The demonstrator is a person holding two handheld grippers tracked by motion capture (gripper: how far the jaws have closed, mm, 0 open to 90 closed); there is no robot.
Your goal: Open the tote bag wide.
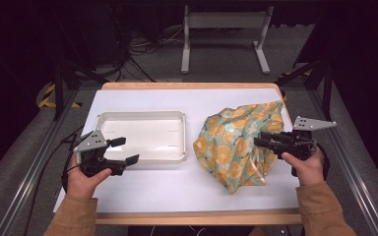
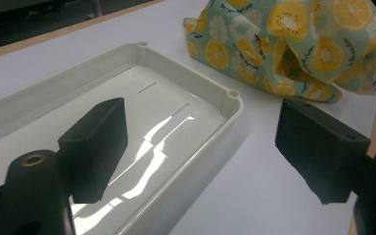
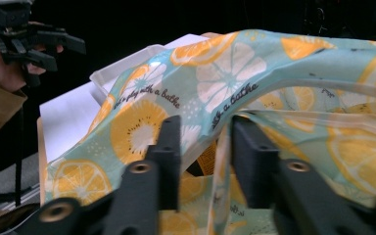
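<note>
A soft bag (image 1: 236, 142) printed with orange and kiwi slices on pale green lies crumpled on the right of the white table (image 1: 147, 189). My right gripper (image 1: 258, 141) reaches into its right side. In the right gripper view the jaws (image 3: 205, 142) stand a little apart with a fold of the bag (image 3: 235, 88) between them, and the pads do not clearly press on it. A shallow white tray (image 1: 142, 114) sits empty on the left. My left gripper (image 1: 129, 150) hovers open over the tray's near left corner (image 2: 186, 63), jaws wide (image 2: 205, 147), nothing between them. The bag (image 2: 293, 44) lies beyond.
The table's wooden edge (image 1: 197, 217) runs along the front. Metal rails (image 1: 29, 172) flank both sides. On the floor behind stand a white frame (image 1: 224, 22) and loose cables (image 1: 133, 49). In the right gripper view, the left hand and its gripper (image 3: 68, 54) hang at the far top left.
</note>
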